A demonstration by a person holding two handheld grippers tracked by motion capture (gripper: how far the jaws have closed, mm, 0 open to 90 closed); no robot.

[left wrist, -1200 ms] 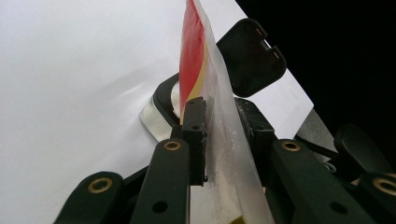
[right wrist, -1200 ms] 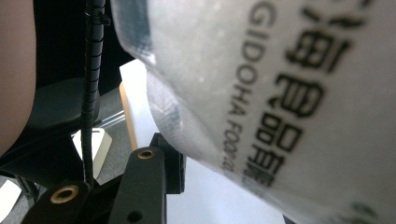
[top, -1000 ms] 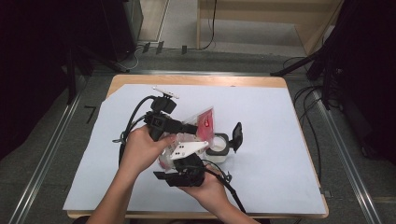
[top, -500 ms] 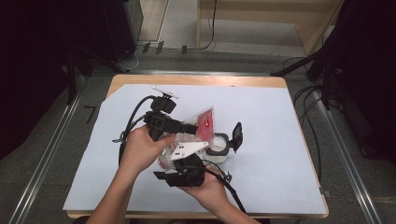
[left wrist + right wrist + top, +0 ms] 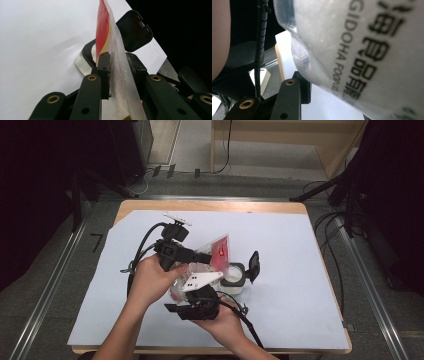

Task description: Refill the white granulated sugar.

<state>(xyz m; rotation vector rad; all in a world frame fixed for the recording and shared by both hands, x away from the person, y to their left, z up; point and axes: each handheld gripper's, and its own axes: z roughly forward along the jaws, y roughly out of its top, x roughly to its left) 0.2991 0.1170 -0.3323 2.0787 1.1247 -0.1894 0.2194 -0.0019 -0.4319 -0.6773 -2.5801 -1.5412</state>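
A clear plastic bag (image 5: 219, 251) with a red label and pale contents is held tilted above the table between both grippers. My left gripper (image 5: 202, 256) is shut on its upper part; in the left gripper view the jaws (image 5: 118, 62) pinch the film of the bag (image 5: 117, 82). My right gripper (image 5: 192, 289) holds the lower end, and in the right gripper view the printed bag (image 5: 362, 50) presses against one fingertip (image 5: 303, 87); the other jaw is hidden. Just past the bag stands a clear container (image 5: 232, 277) with white contents, its black lid (image 5: 254, 265) flipped open.
White paper (image 5: 300, 270) covers the wooden table (image 5: 210, 206). Cables trail from both grippers over the paper's left and front. In the left gripper view the container (image 5: 83, 60) and its lid (image 5: 135, 30) sit right behind the bag.
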